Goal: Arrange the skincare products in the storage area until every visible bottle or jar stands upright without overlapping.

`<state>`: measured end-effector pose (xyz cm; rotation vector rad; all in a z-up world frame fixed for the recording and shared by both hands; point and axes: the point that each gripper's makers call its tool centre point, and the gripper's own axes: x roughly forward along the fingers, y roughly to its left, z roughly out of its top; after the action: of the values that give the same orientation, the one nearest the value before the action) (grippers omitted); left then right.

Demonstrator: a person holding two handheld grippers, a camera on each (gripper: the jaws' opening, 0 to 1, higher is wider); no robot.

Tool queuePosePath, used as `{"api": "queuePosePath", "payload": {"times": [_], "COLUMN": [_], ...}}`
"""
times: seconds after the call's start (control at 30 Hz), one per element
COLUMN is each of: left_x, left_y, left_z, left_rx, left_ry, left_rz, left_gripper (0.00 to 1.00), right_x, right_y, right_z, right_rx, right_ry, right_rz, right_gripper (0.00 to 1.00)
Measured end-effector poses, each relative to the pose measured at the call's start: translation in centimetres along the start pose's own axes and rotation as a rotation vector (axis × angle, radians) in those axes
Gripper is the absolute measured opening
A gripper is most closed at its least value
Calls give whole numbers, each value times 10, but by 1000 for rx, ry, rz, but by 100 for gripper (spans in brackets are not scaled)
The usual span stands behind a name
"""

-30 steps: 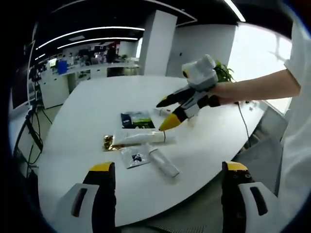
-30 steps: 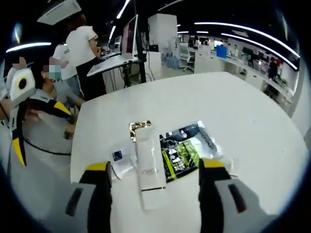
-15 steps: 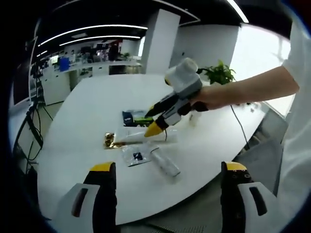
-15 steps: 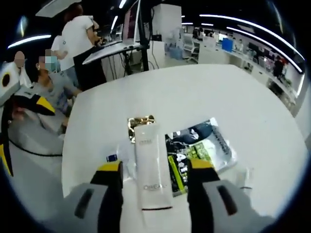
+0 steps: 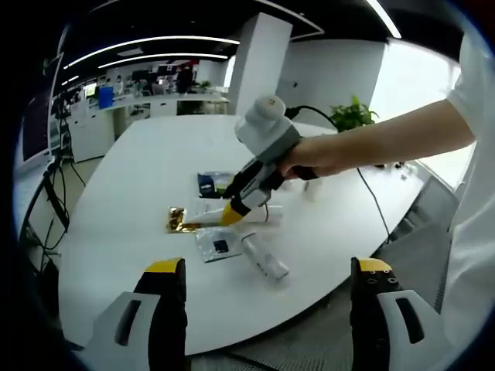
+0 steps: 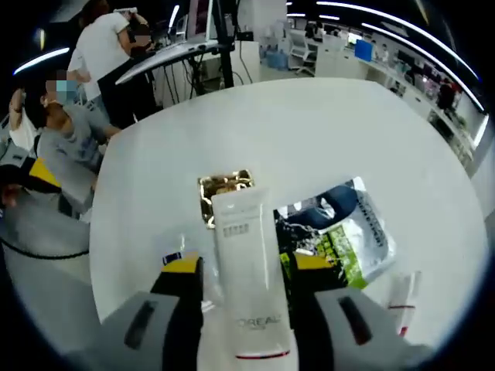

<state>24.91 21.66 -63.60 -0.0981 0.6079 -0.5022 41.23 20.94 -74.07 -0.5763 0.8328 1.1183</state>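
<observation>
A white L'Oreal tube (image 6: 249, 278) lies flat on the white table (image 6: 309, 131), lengthwise between the jaws of my right gripper (image 6: 246, 267). The jaws straddle it with only slivers of gap on each side. In the left gripper view the right gripper (image 5: 230, 215) is tipped down onto the same tube (image 5: 203, 213). Around the tube lie a gold sachet (image 6: 224, 188), a dark-and-green pouch (image 6: 340, 232), a clear sachet with a blue mark (image 5: 216, 246) and a clear tube (image 5: 264, 260). My left gripper (image 5: 267, 267) hangs open over the table's near edge, holding nothing.
A small tube with a red band (image 6: 400, 294) lies right of the pouch. A cable (image 5: 371, 193) trails across the table behind a person's forearm (image 5: 387, 143). People sit and stand at desks beyond the table's far edge (image 6: 100, 85). A potted plant (image 5: 352, 116) stands at the back.
My right gripper has come down over the white tube and its jaws have narrowed around it. The left gripper has stayed open, its view shifting only slightly.
</observation>
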Motion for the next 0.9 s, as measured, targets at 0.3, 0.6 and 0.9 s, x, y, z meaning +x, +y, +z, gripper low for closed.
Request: {"api": "queuePosePath", "payload": {"times": [0.3,0.6,0.9], "left_x": [1,1,2], "left_y": [3,4,4], "left_z": [-1,-3,-4], "left_rx": [-10,-15,-25], "left_ry": [-3,-1,6], "left_rz": [6,8,0], "left_gripper": [84,83,82], "right_x": [7,7,6], "right_y": [-1,-4,-4], "right_z": [-3,-3,-1], "right_rx": [-49,-107,-133], "right_ry": [32,16,-21], "right_rz": [-14,-28,-37], "right_gripper": [37,33,31]}}
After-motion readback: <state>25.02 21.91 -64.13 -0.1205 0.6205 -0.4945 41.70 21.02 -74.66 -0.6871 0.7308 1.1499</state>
